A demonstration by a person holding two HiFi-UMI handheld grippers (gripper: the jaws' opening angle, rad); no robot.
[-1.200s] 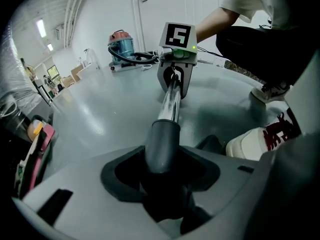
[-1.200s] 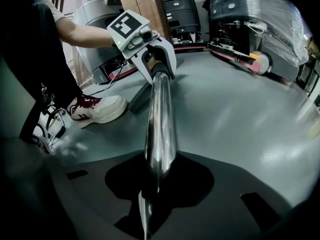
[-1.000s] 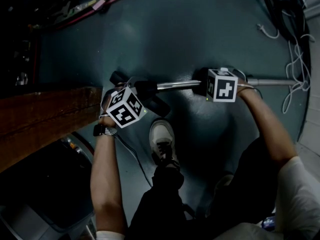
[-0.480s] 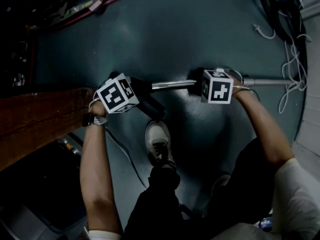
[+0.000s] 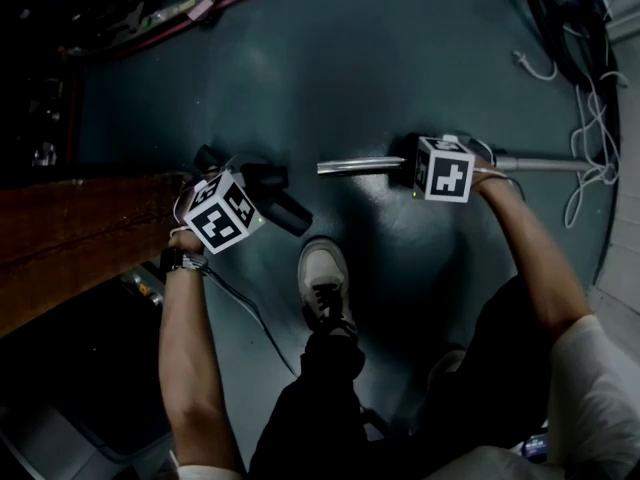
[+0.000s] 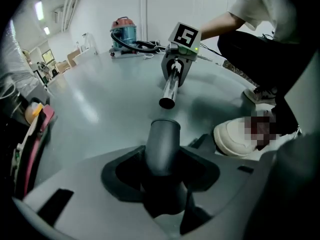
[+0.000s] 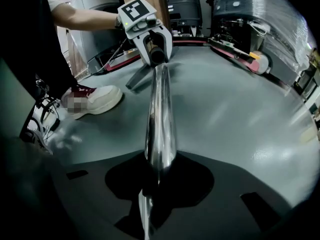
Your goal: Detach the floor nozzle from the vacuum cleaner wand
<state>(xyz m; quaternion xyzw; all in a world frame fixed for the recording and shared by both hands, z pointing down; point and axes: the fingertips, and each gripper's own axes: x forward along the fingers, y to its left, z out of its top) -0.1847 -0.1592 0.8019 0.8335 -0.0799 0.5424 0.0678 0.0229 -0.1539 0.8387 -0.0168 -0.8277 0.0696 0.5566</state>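
- The floor nozzle (image 5: 272,194) is off the wand (image 5: 358,165) and sits low over the floor (image 5: 380,68). Its grey neck (image 6: 162,143) is clamped in your left claw (image 5: 246,184).
- Your left forearm reaches up from the bottom of the head view, with a watch (image 5: 184,260) on the wrist. The claw tips steeply down towards the floor.
- In the left gripper view the neck rises from between the jaws. Its open end faces the wand's open end across a clear gap.
- Your right forearm comes in from the lower right, and the right claw (image 5: 408,167) is also angled steeply down.
- The right claw is closed on the chrome wand, which runs out straight between its jaws in the right gripper view and carries on behind it to the right in the head view.
- The nozzle lies to the left of the wand's free end, roughly in line with it. Your shoe (image 5: 322,283) is planted just below the gap.
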